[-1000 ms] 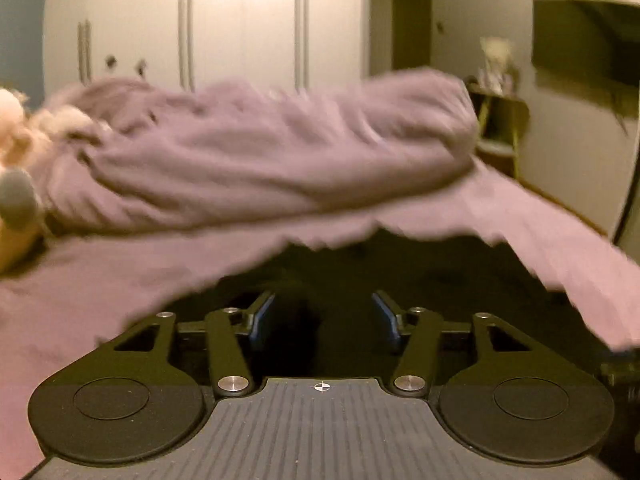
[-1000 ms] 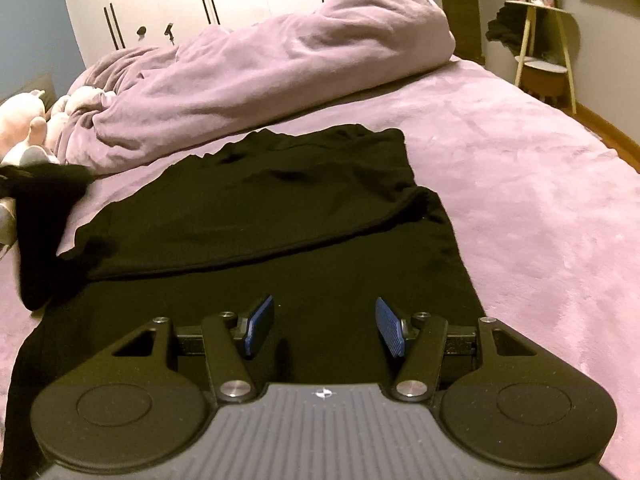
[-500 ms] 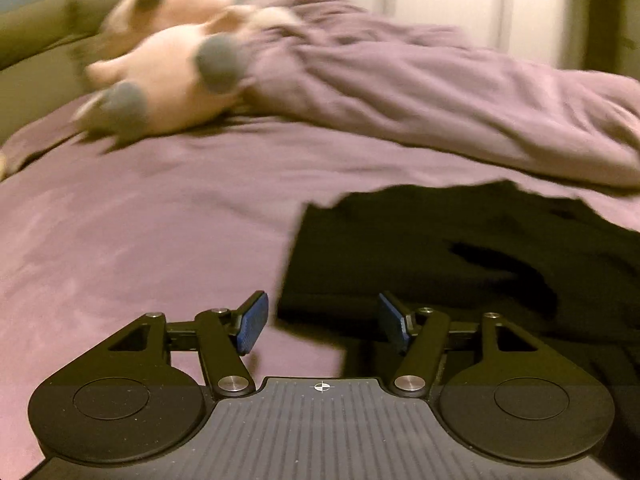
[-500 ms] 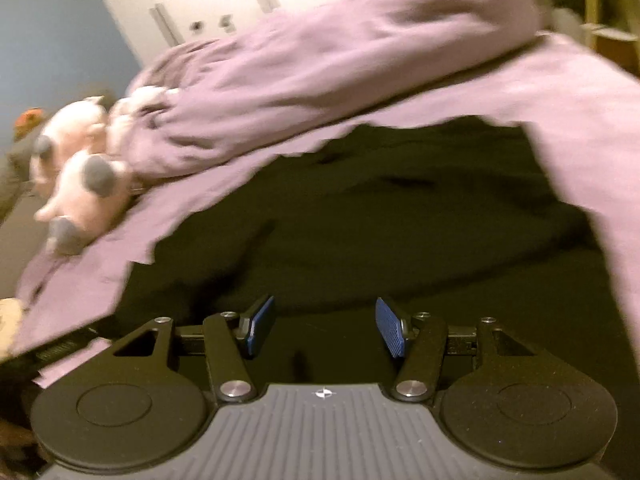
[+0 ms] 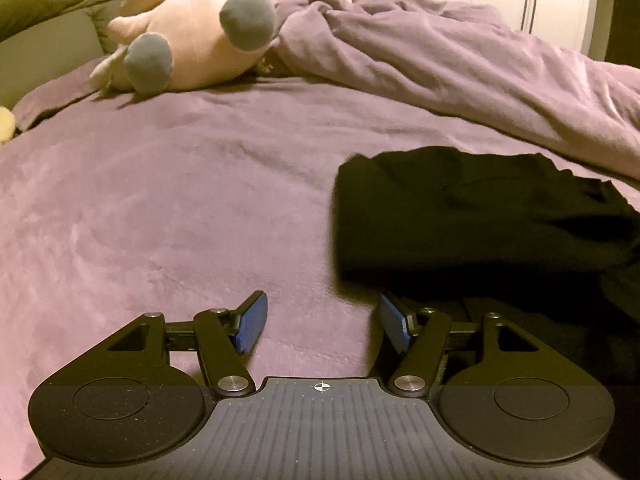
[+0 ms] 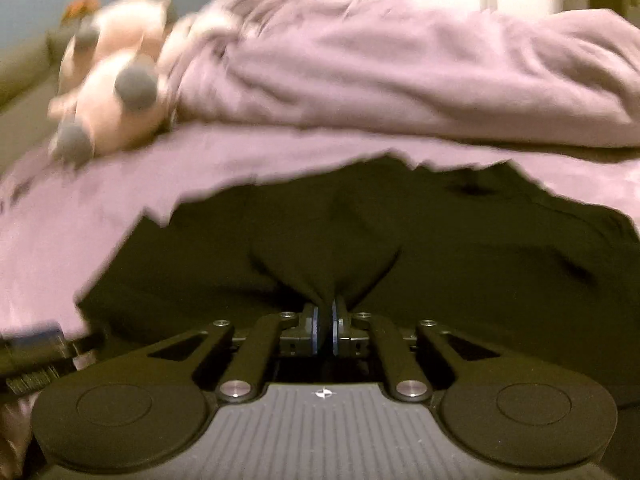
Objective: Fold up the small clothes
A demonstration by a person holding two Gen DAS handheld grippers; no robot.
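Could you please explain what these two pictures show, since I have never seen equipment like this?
Each picture comes from a camera mounted on a hand-held two-finger gripper, looking forward along its fingers; a person holds one in each hand. In the left wrist view, the left gripper is open over the purple plush bedspread, beside the black fabric garment, touching nothing. In the right wrist view, which is blurred, the right gripper is shut, pinching a bunch of that same garment. Further back lie a rumpled purple duvet and a pink plush toy with grey feet. The job is folding the garment.
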